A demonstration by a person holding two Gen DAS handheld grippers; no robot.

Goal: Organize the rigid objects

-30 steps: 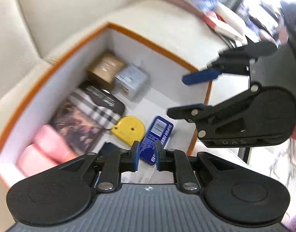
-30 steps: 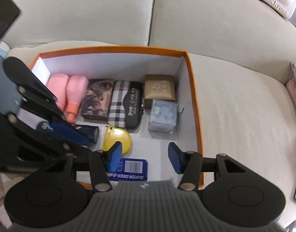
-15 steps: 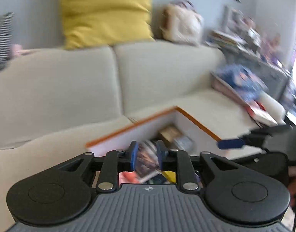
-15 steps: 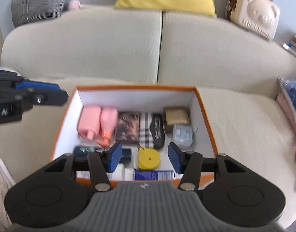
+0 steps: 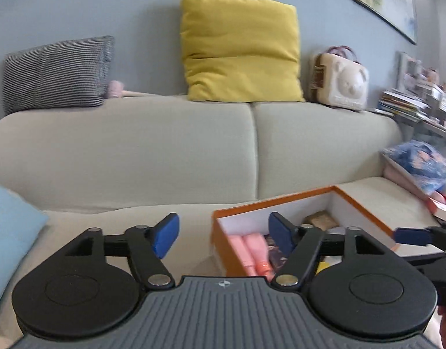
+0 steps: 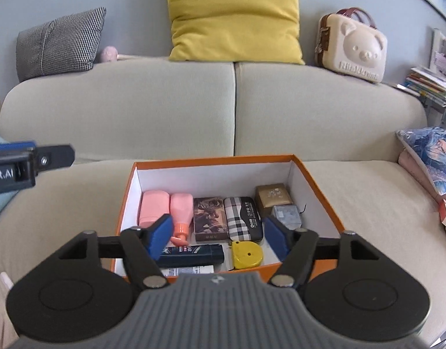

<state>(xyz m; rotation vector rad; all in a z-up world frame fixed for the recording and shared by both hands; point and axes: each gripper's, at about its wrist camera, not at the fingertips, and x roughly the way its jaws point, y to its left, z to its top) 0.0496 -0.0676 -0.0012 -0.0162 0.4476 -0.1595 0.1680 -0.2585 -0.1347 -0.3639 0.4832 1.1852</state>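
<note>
Orange box [image 6: 317, 187] lies packed; left claw [image 5: 223, 235], right claw [image 6: 218, 237] just spread, empty

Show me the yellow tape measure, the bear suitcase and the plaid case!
yellow tape measure [image 6: 248, 254], right wrist view, middle of its flat face.
bear suitcase [image 6: 355, 47], right wrist view, on the bear's face.
plaid case [image 6: 239, 223], right wrist view, its checked half.

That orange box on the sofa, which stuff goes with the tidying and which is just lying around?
For the tidying:
orange box
pink bottles
plaid case
gold box
yellow tape measure
dark blue tube

Just lying around:
yellow cushion
checked cushion
bear suitcase
book stack
</note>
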